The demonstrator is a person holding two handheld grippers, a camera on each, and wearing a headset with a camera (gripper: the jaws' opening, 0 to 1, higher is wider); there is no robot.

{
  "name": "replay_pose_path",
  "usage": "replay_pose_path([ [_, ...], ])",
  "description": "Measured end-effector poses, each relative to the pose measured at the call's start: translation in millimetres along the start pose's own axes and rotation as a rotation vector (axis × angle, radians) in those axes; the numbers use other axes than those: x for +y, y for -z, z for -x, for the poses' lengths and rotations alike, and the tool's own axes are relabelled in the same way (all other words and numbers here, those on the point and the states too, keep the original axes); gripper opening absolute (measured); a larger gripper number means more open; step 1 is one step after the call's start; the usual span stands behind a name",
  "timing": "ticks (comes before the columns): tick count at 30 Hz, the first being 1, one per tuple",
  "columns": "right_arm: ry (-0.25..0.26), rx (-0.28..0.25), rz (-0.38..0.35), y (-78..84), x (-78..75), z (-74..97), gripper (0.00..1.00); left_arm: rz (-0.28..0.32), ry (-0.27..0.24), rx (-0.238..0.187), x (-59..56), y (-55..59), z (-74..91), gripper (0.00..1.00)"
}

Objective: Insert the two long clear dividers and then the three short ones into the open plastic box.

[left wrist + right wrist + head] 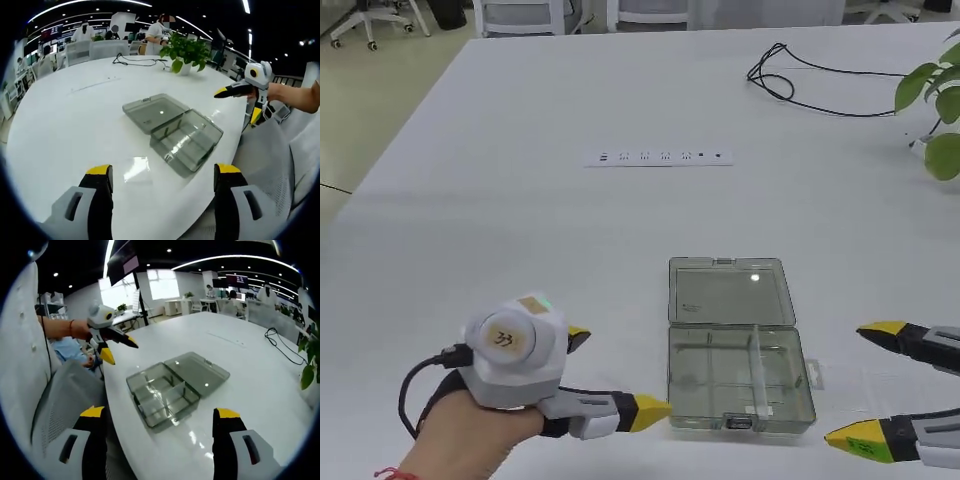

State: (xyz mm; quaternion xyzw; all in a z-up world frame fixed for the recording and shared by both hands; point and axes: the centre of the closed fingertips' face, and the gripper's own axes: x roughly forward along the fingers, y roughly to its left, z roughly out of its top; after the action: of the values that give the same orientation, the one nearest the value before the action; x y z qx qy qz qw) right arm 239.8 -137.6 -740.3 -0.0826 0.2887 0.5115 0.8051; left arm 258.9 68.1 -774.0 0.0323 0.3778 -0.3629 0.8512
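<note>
Open box, cable + plant behind

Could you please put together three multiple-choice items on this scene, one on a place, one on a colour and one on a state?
1. The coiled black cable lies: A) on the floor; B) on the white table, far right; C) on a chair.
2. The jaw tips of the left gripper and right gripper are: A) yellow; B) red; C) blue.
3. The clear grey plastic box is: A) shut; B) open, lid flat; C) overturned.
Answers: B, it lies near the green leafy plant; A, all four tips show yellow; B, its lid rests flat on the table.
</note>
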Motion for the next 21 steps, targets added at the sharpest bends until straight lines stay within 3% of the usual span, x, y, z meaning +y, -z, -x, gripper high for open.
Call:
replay_pose_path([
  [3,0.002,-0.012,-0.006,2.0,-0.9,2.5,0.88,0.008,-0.022,0.026,6.2,6.8,-4.3,0.79],
  [8,0.004,-0.024,-0.008,4.1,-1.2,4.3,0.87,0.007,-0.072,0.11,15.8,23.6,-10.7,0.75],
  [9,0.005,-0.029,-0.012,4.2,-1.4,4.4,0.87,-0.003,-0.087,0.149,18.5,30.5,-11.3,0.73],
  [21,0.014,-0.057,-0.024,3.8,-2.6,5.5,0.87,0.025,-0.142,0.27,29.1,57.5,-28.9,0.57],
])
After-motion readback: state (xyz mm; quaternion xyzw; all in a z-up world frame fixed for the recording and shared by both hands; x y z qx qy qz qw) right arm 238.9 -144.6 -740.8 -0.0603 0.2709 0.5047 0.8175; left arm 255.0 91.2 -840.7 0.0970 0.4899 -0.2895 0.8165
